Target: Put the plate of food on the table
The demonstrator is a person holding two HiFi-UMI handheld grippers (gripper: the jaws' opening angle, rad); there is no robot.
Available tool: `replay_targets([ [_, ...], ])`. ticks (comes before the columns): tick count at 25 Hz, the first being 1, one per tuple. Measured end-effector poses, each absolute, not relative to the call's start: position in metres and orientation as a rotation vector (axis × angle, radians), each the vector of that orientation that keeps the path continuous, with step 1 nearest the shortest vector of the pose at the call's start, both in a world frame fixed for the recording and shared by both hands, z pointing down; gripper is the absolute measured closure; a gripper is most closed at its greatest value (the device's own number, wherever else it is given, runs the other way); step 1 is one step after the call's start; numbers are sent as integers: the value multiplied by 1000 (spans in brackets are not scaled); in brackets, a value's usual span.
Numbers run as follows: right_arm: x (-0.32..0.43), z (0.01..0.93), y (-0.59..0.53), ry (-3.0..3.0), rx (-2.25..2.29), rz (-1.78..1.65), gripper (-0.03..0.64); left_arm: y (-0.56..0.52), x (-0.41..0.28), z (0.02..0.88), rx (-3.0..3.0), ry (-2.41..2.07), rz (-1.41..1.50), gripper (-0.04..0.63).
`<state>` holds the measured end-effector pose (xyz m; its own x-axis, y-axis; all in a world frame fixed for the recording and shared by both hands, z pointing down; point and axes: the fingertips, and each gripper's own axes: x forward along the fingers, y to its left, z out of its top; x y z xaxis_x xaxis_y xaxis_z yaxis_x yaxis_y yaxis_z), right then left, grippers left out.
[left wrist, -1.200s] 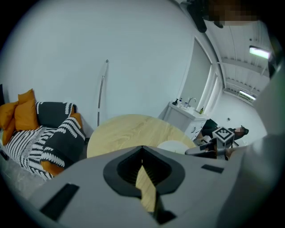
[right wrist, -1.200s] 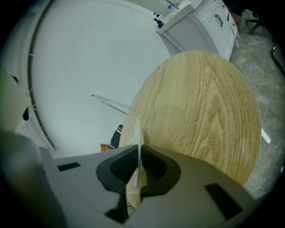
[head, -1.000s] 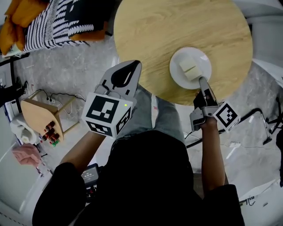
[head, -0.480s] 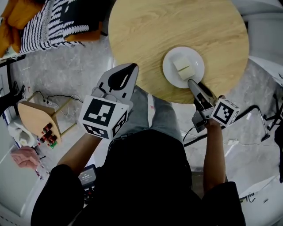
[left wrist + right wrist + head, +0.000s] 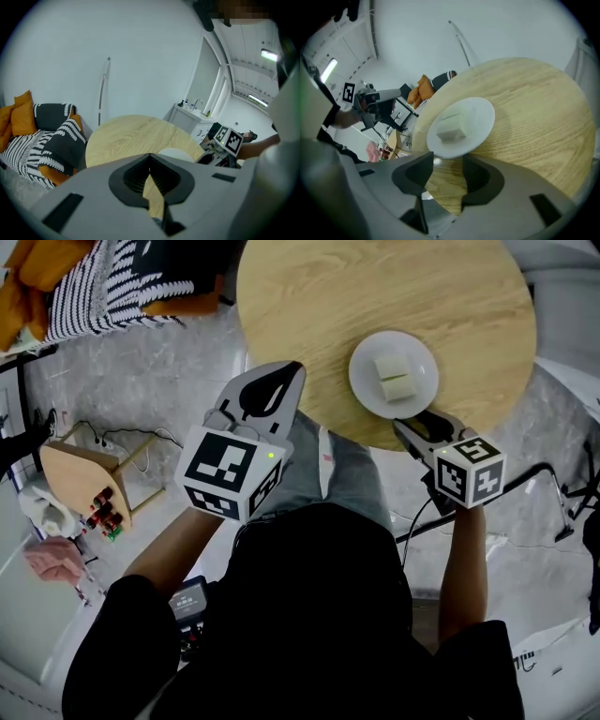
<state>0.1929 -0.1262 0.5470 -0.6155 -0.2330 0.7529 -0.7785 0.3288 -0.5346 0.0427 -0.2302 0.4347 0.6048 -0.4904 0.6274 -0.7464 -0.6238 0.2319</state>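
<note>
Grey marbled floor [image 5: 159, 381] spreads under my rig. Nearest me, the left gripper [image 5: 286, 369] hangs by the table's 8 o'clock edge, its jaws pressed together on nothing. My right gripper [image 5: 419, 424] sits just beside the plate's rim at 6 o'clock, jaws spread with only bare wood between them. Past it, the white plate [image 5: 362, 381] lies flat on the round wooden table [image 5: 375, 287], toward its 6 o'clock edge, carrying two pale food blocks [image 5: 395, 378]. Striped cushions [image 5: 112, 292] lie far off at 10 o'clock.
</note>
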Motion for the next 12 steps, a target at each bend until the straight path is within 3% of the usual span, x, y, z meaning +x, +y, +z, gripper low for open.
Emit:
replay_targets([
  [8, 196, 549, -131, -1991, 938, 1262, 448, -241, 45, 426, 2380, -982, 711, 589],
  [11, 196, 555, -130, -1940, 995, 1254, 523, -239, 42, 425, 2369, -987, 716, 590],
  [12, 198, 555, -131, -1926, 1003, 1248, 595, -240, 44, 424, 2368, -986, 717, 590],
])
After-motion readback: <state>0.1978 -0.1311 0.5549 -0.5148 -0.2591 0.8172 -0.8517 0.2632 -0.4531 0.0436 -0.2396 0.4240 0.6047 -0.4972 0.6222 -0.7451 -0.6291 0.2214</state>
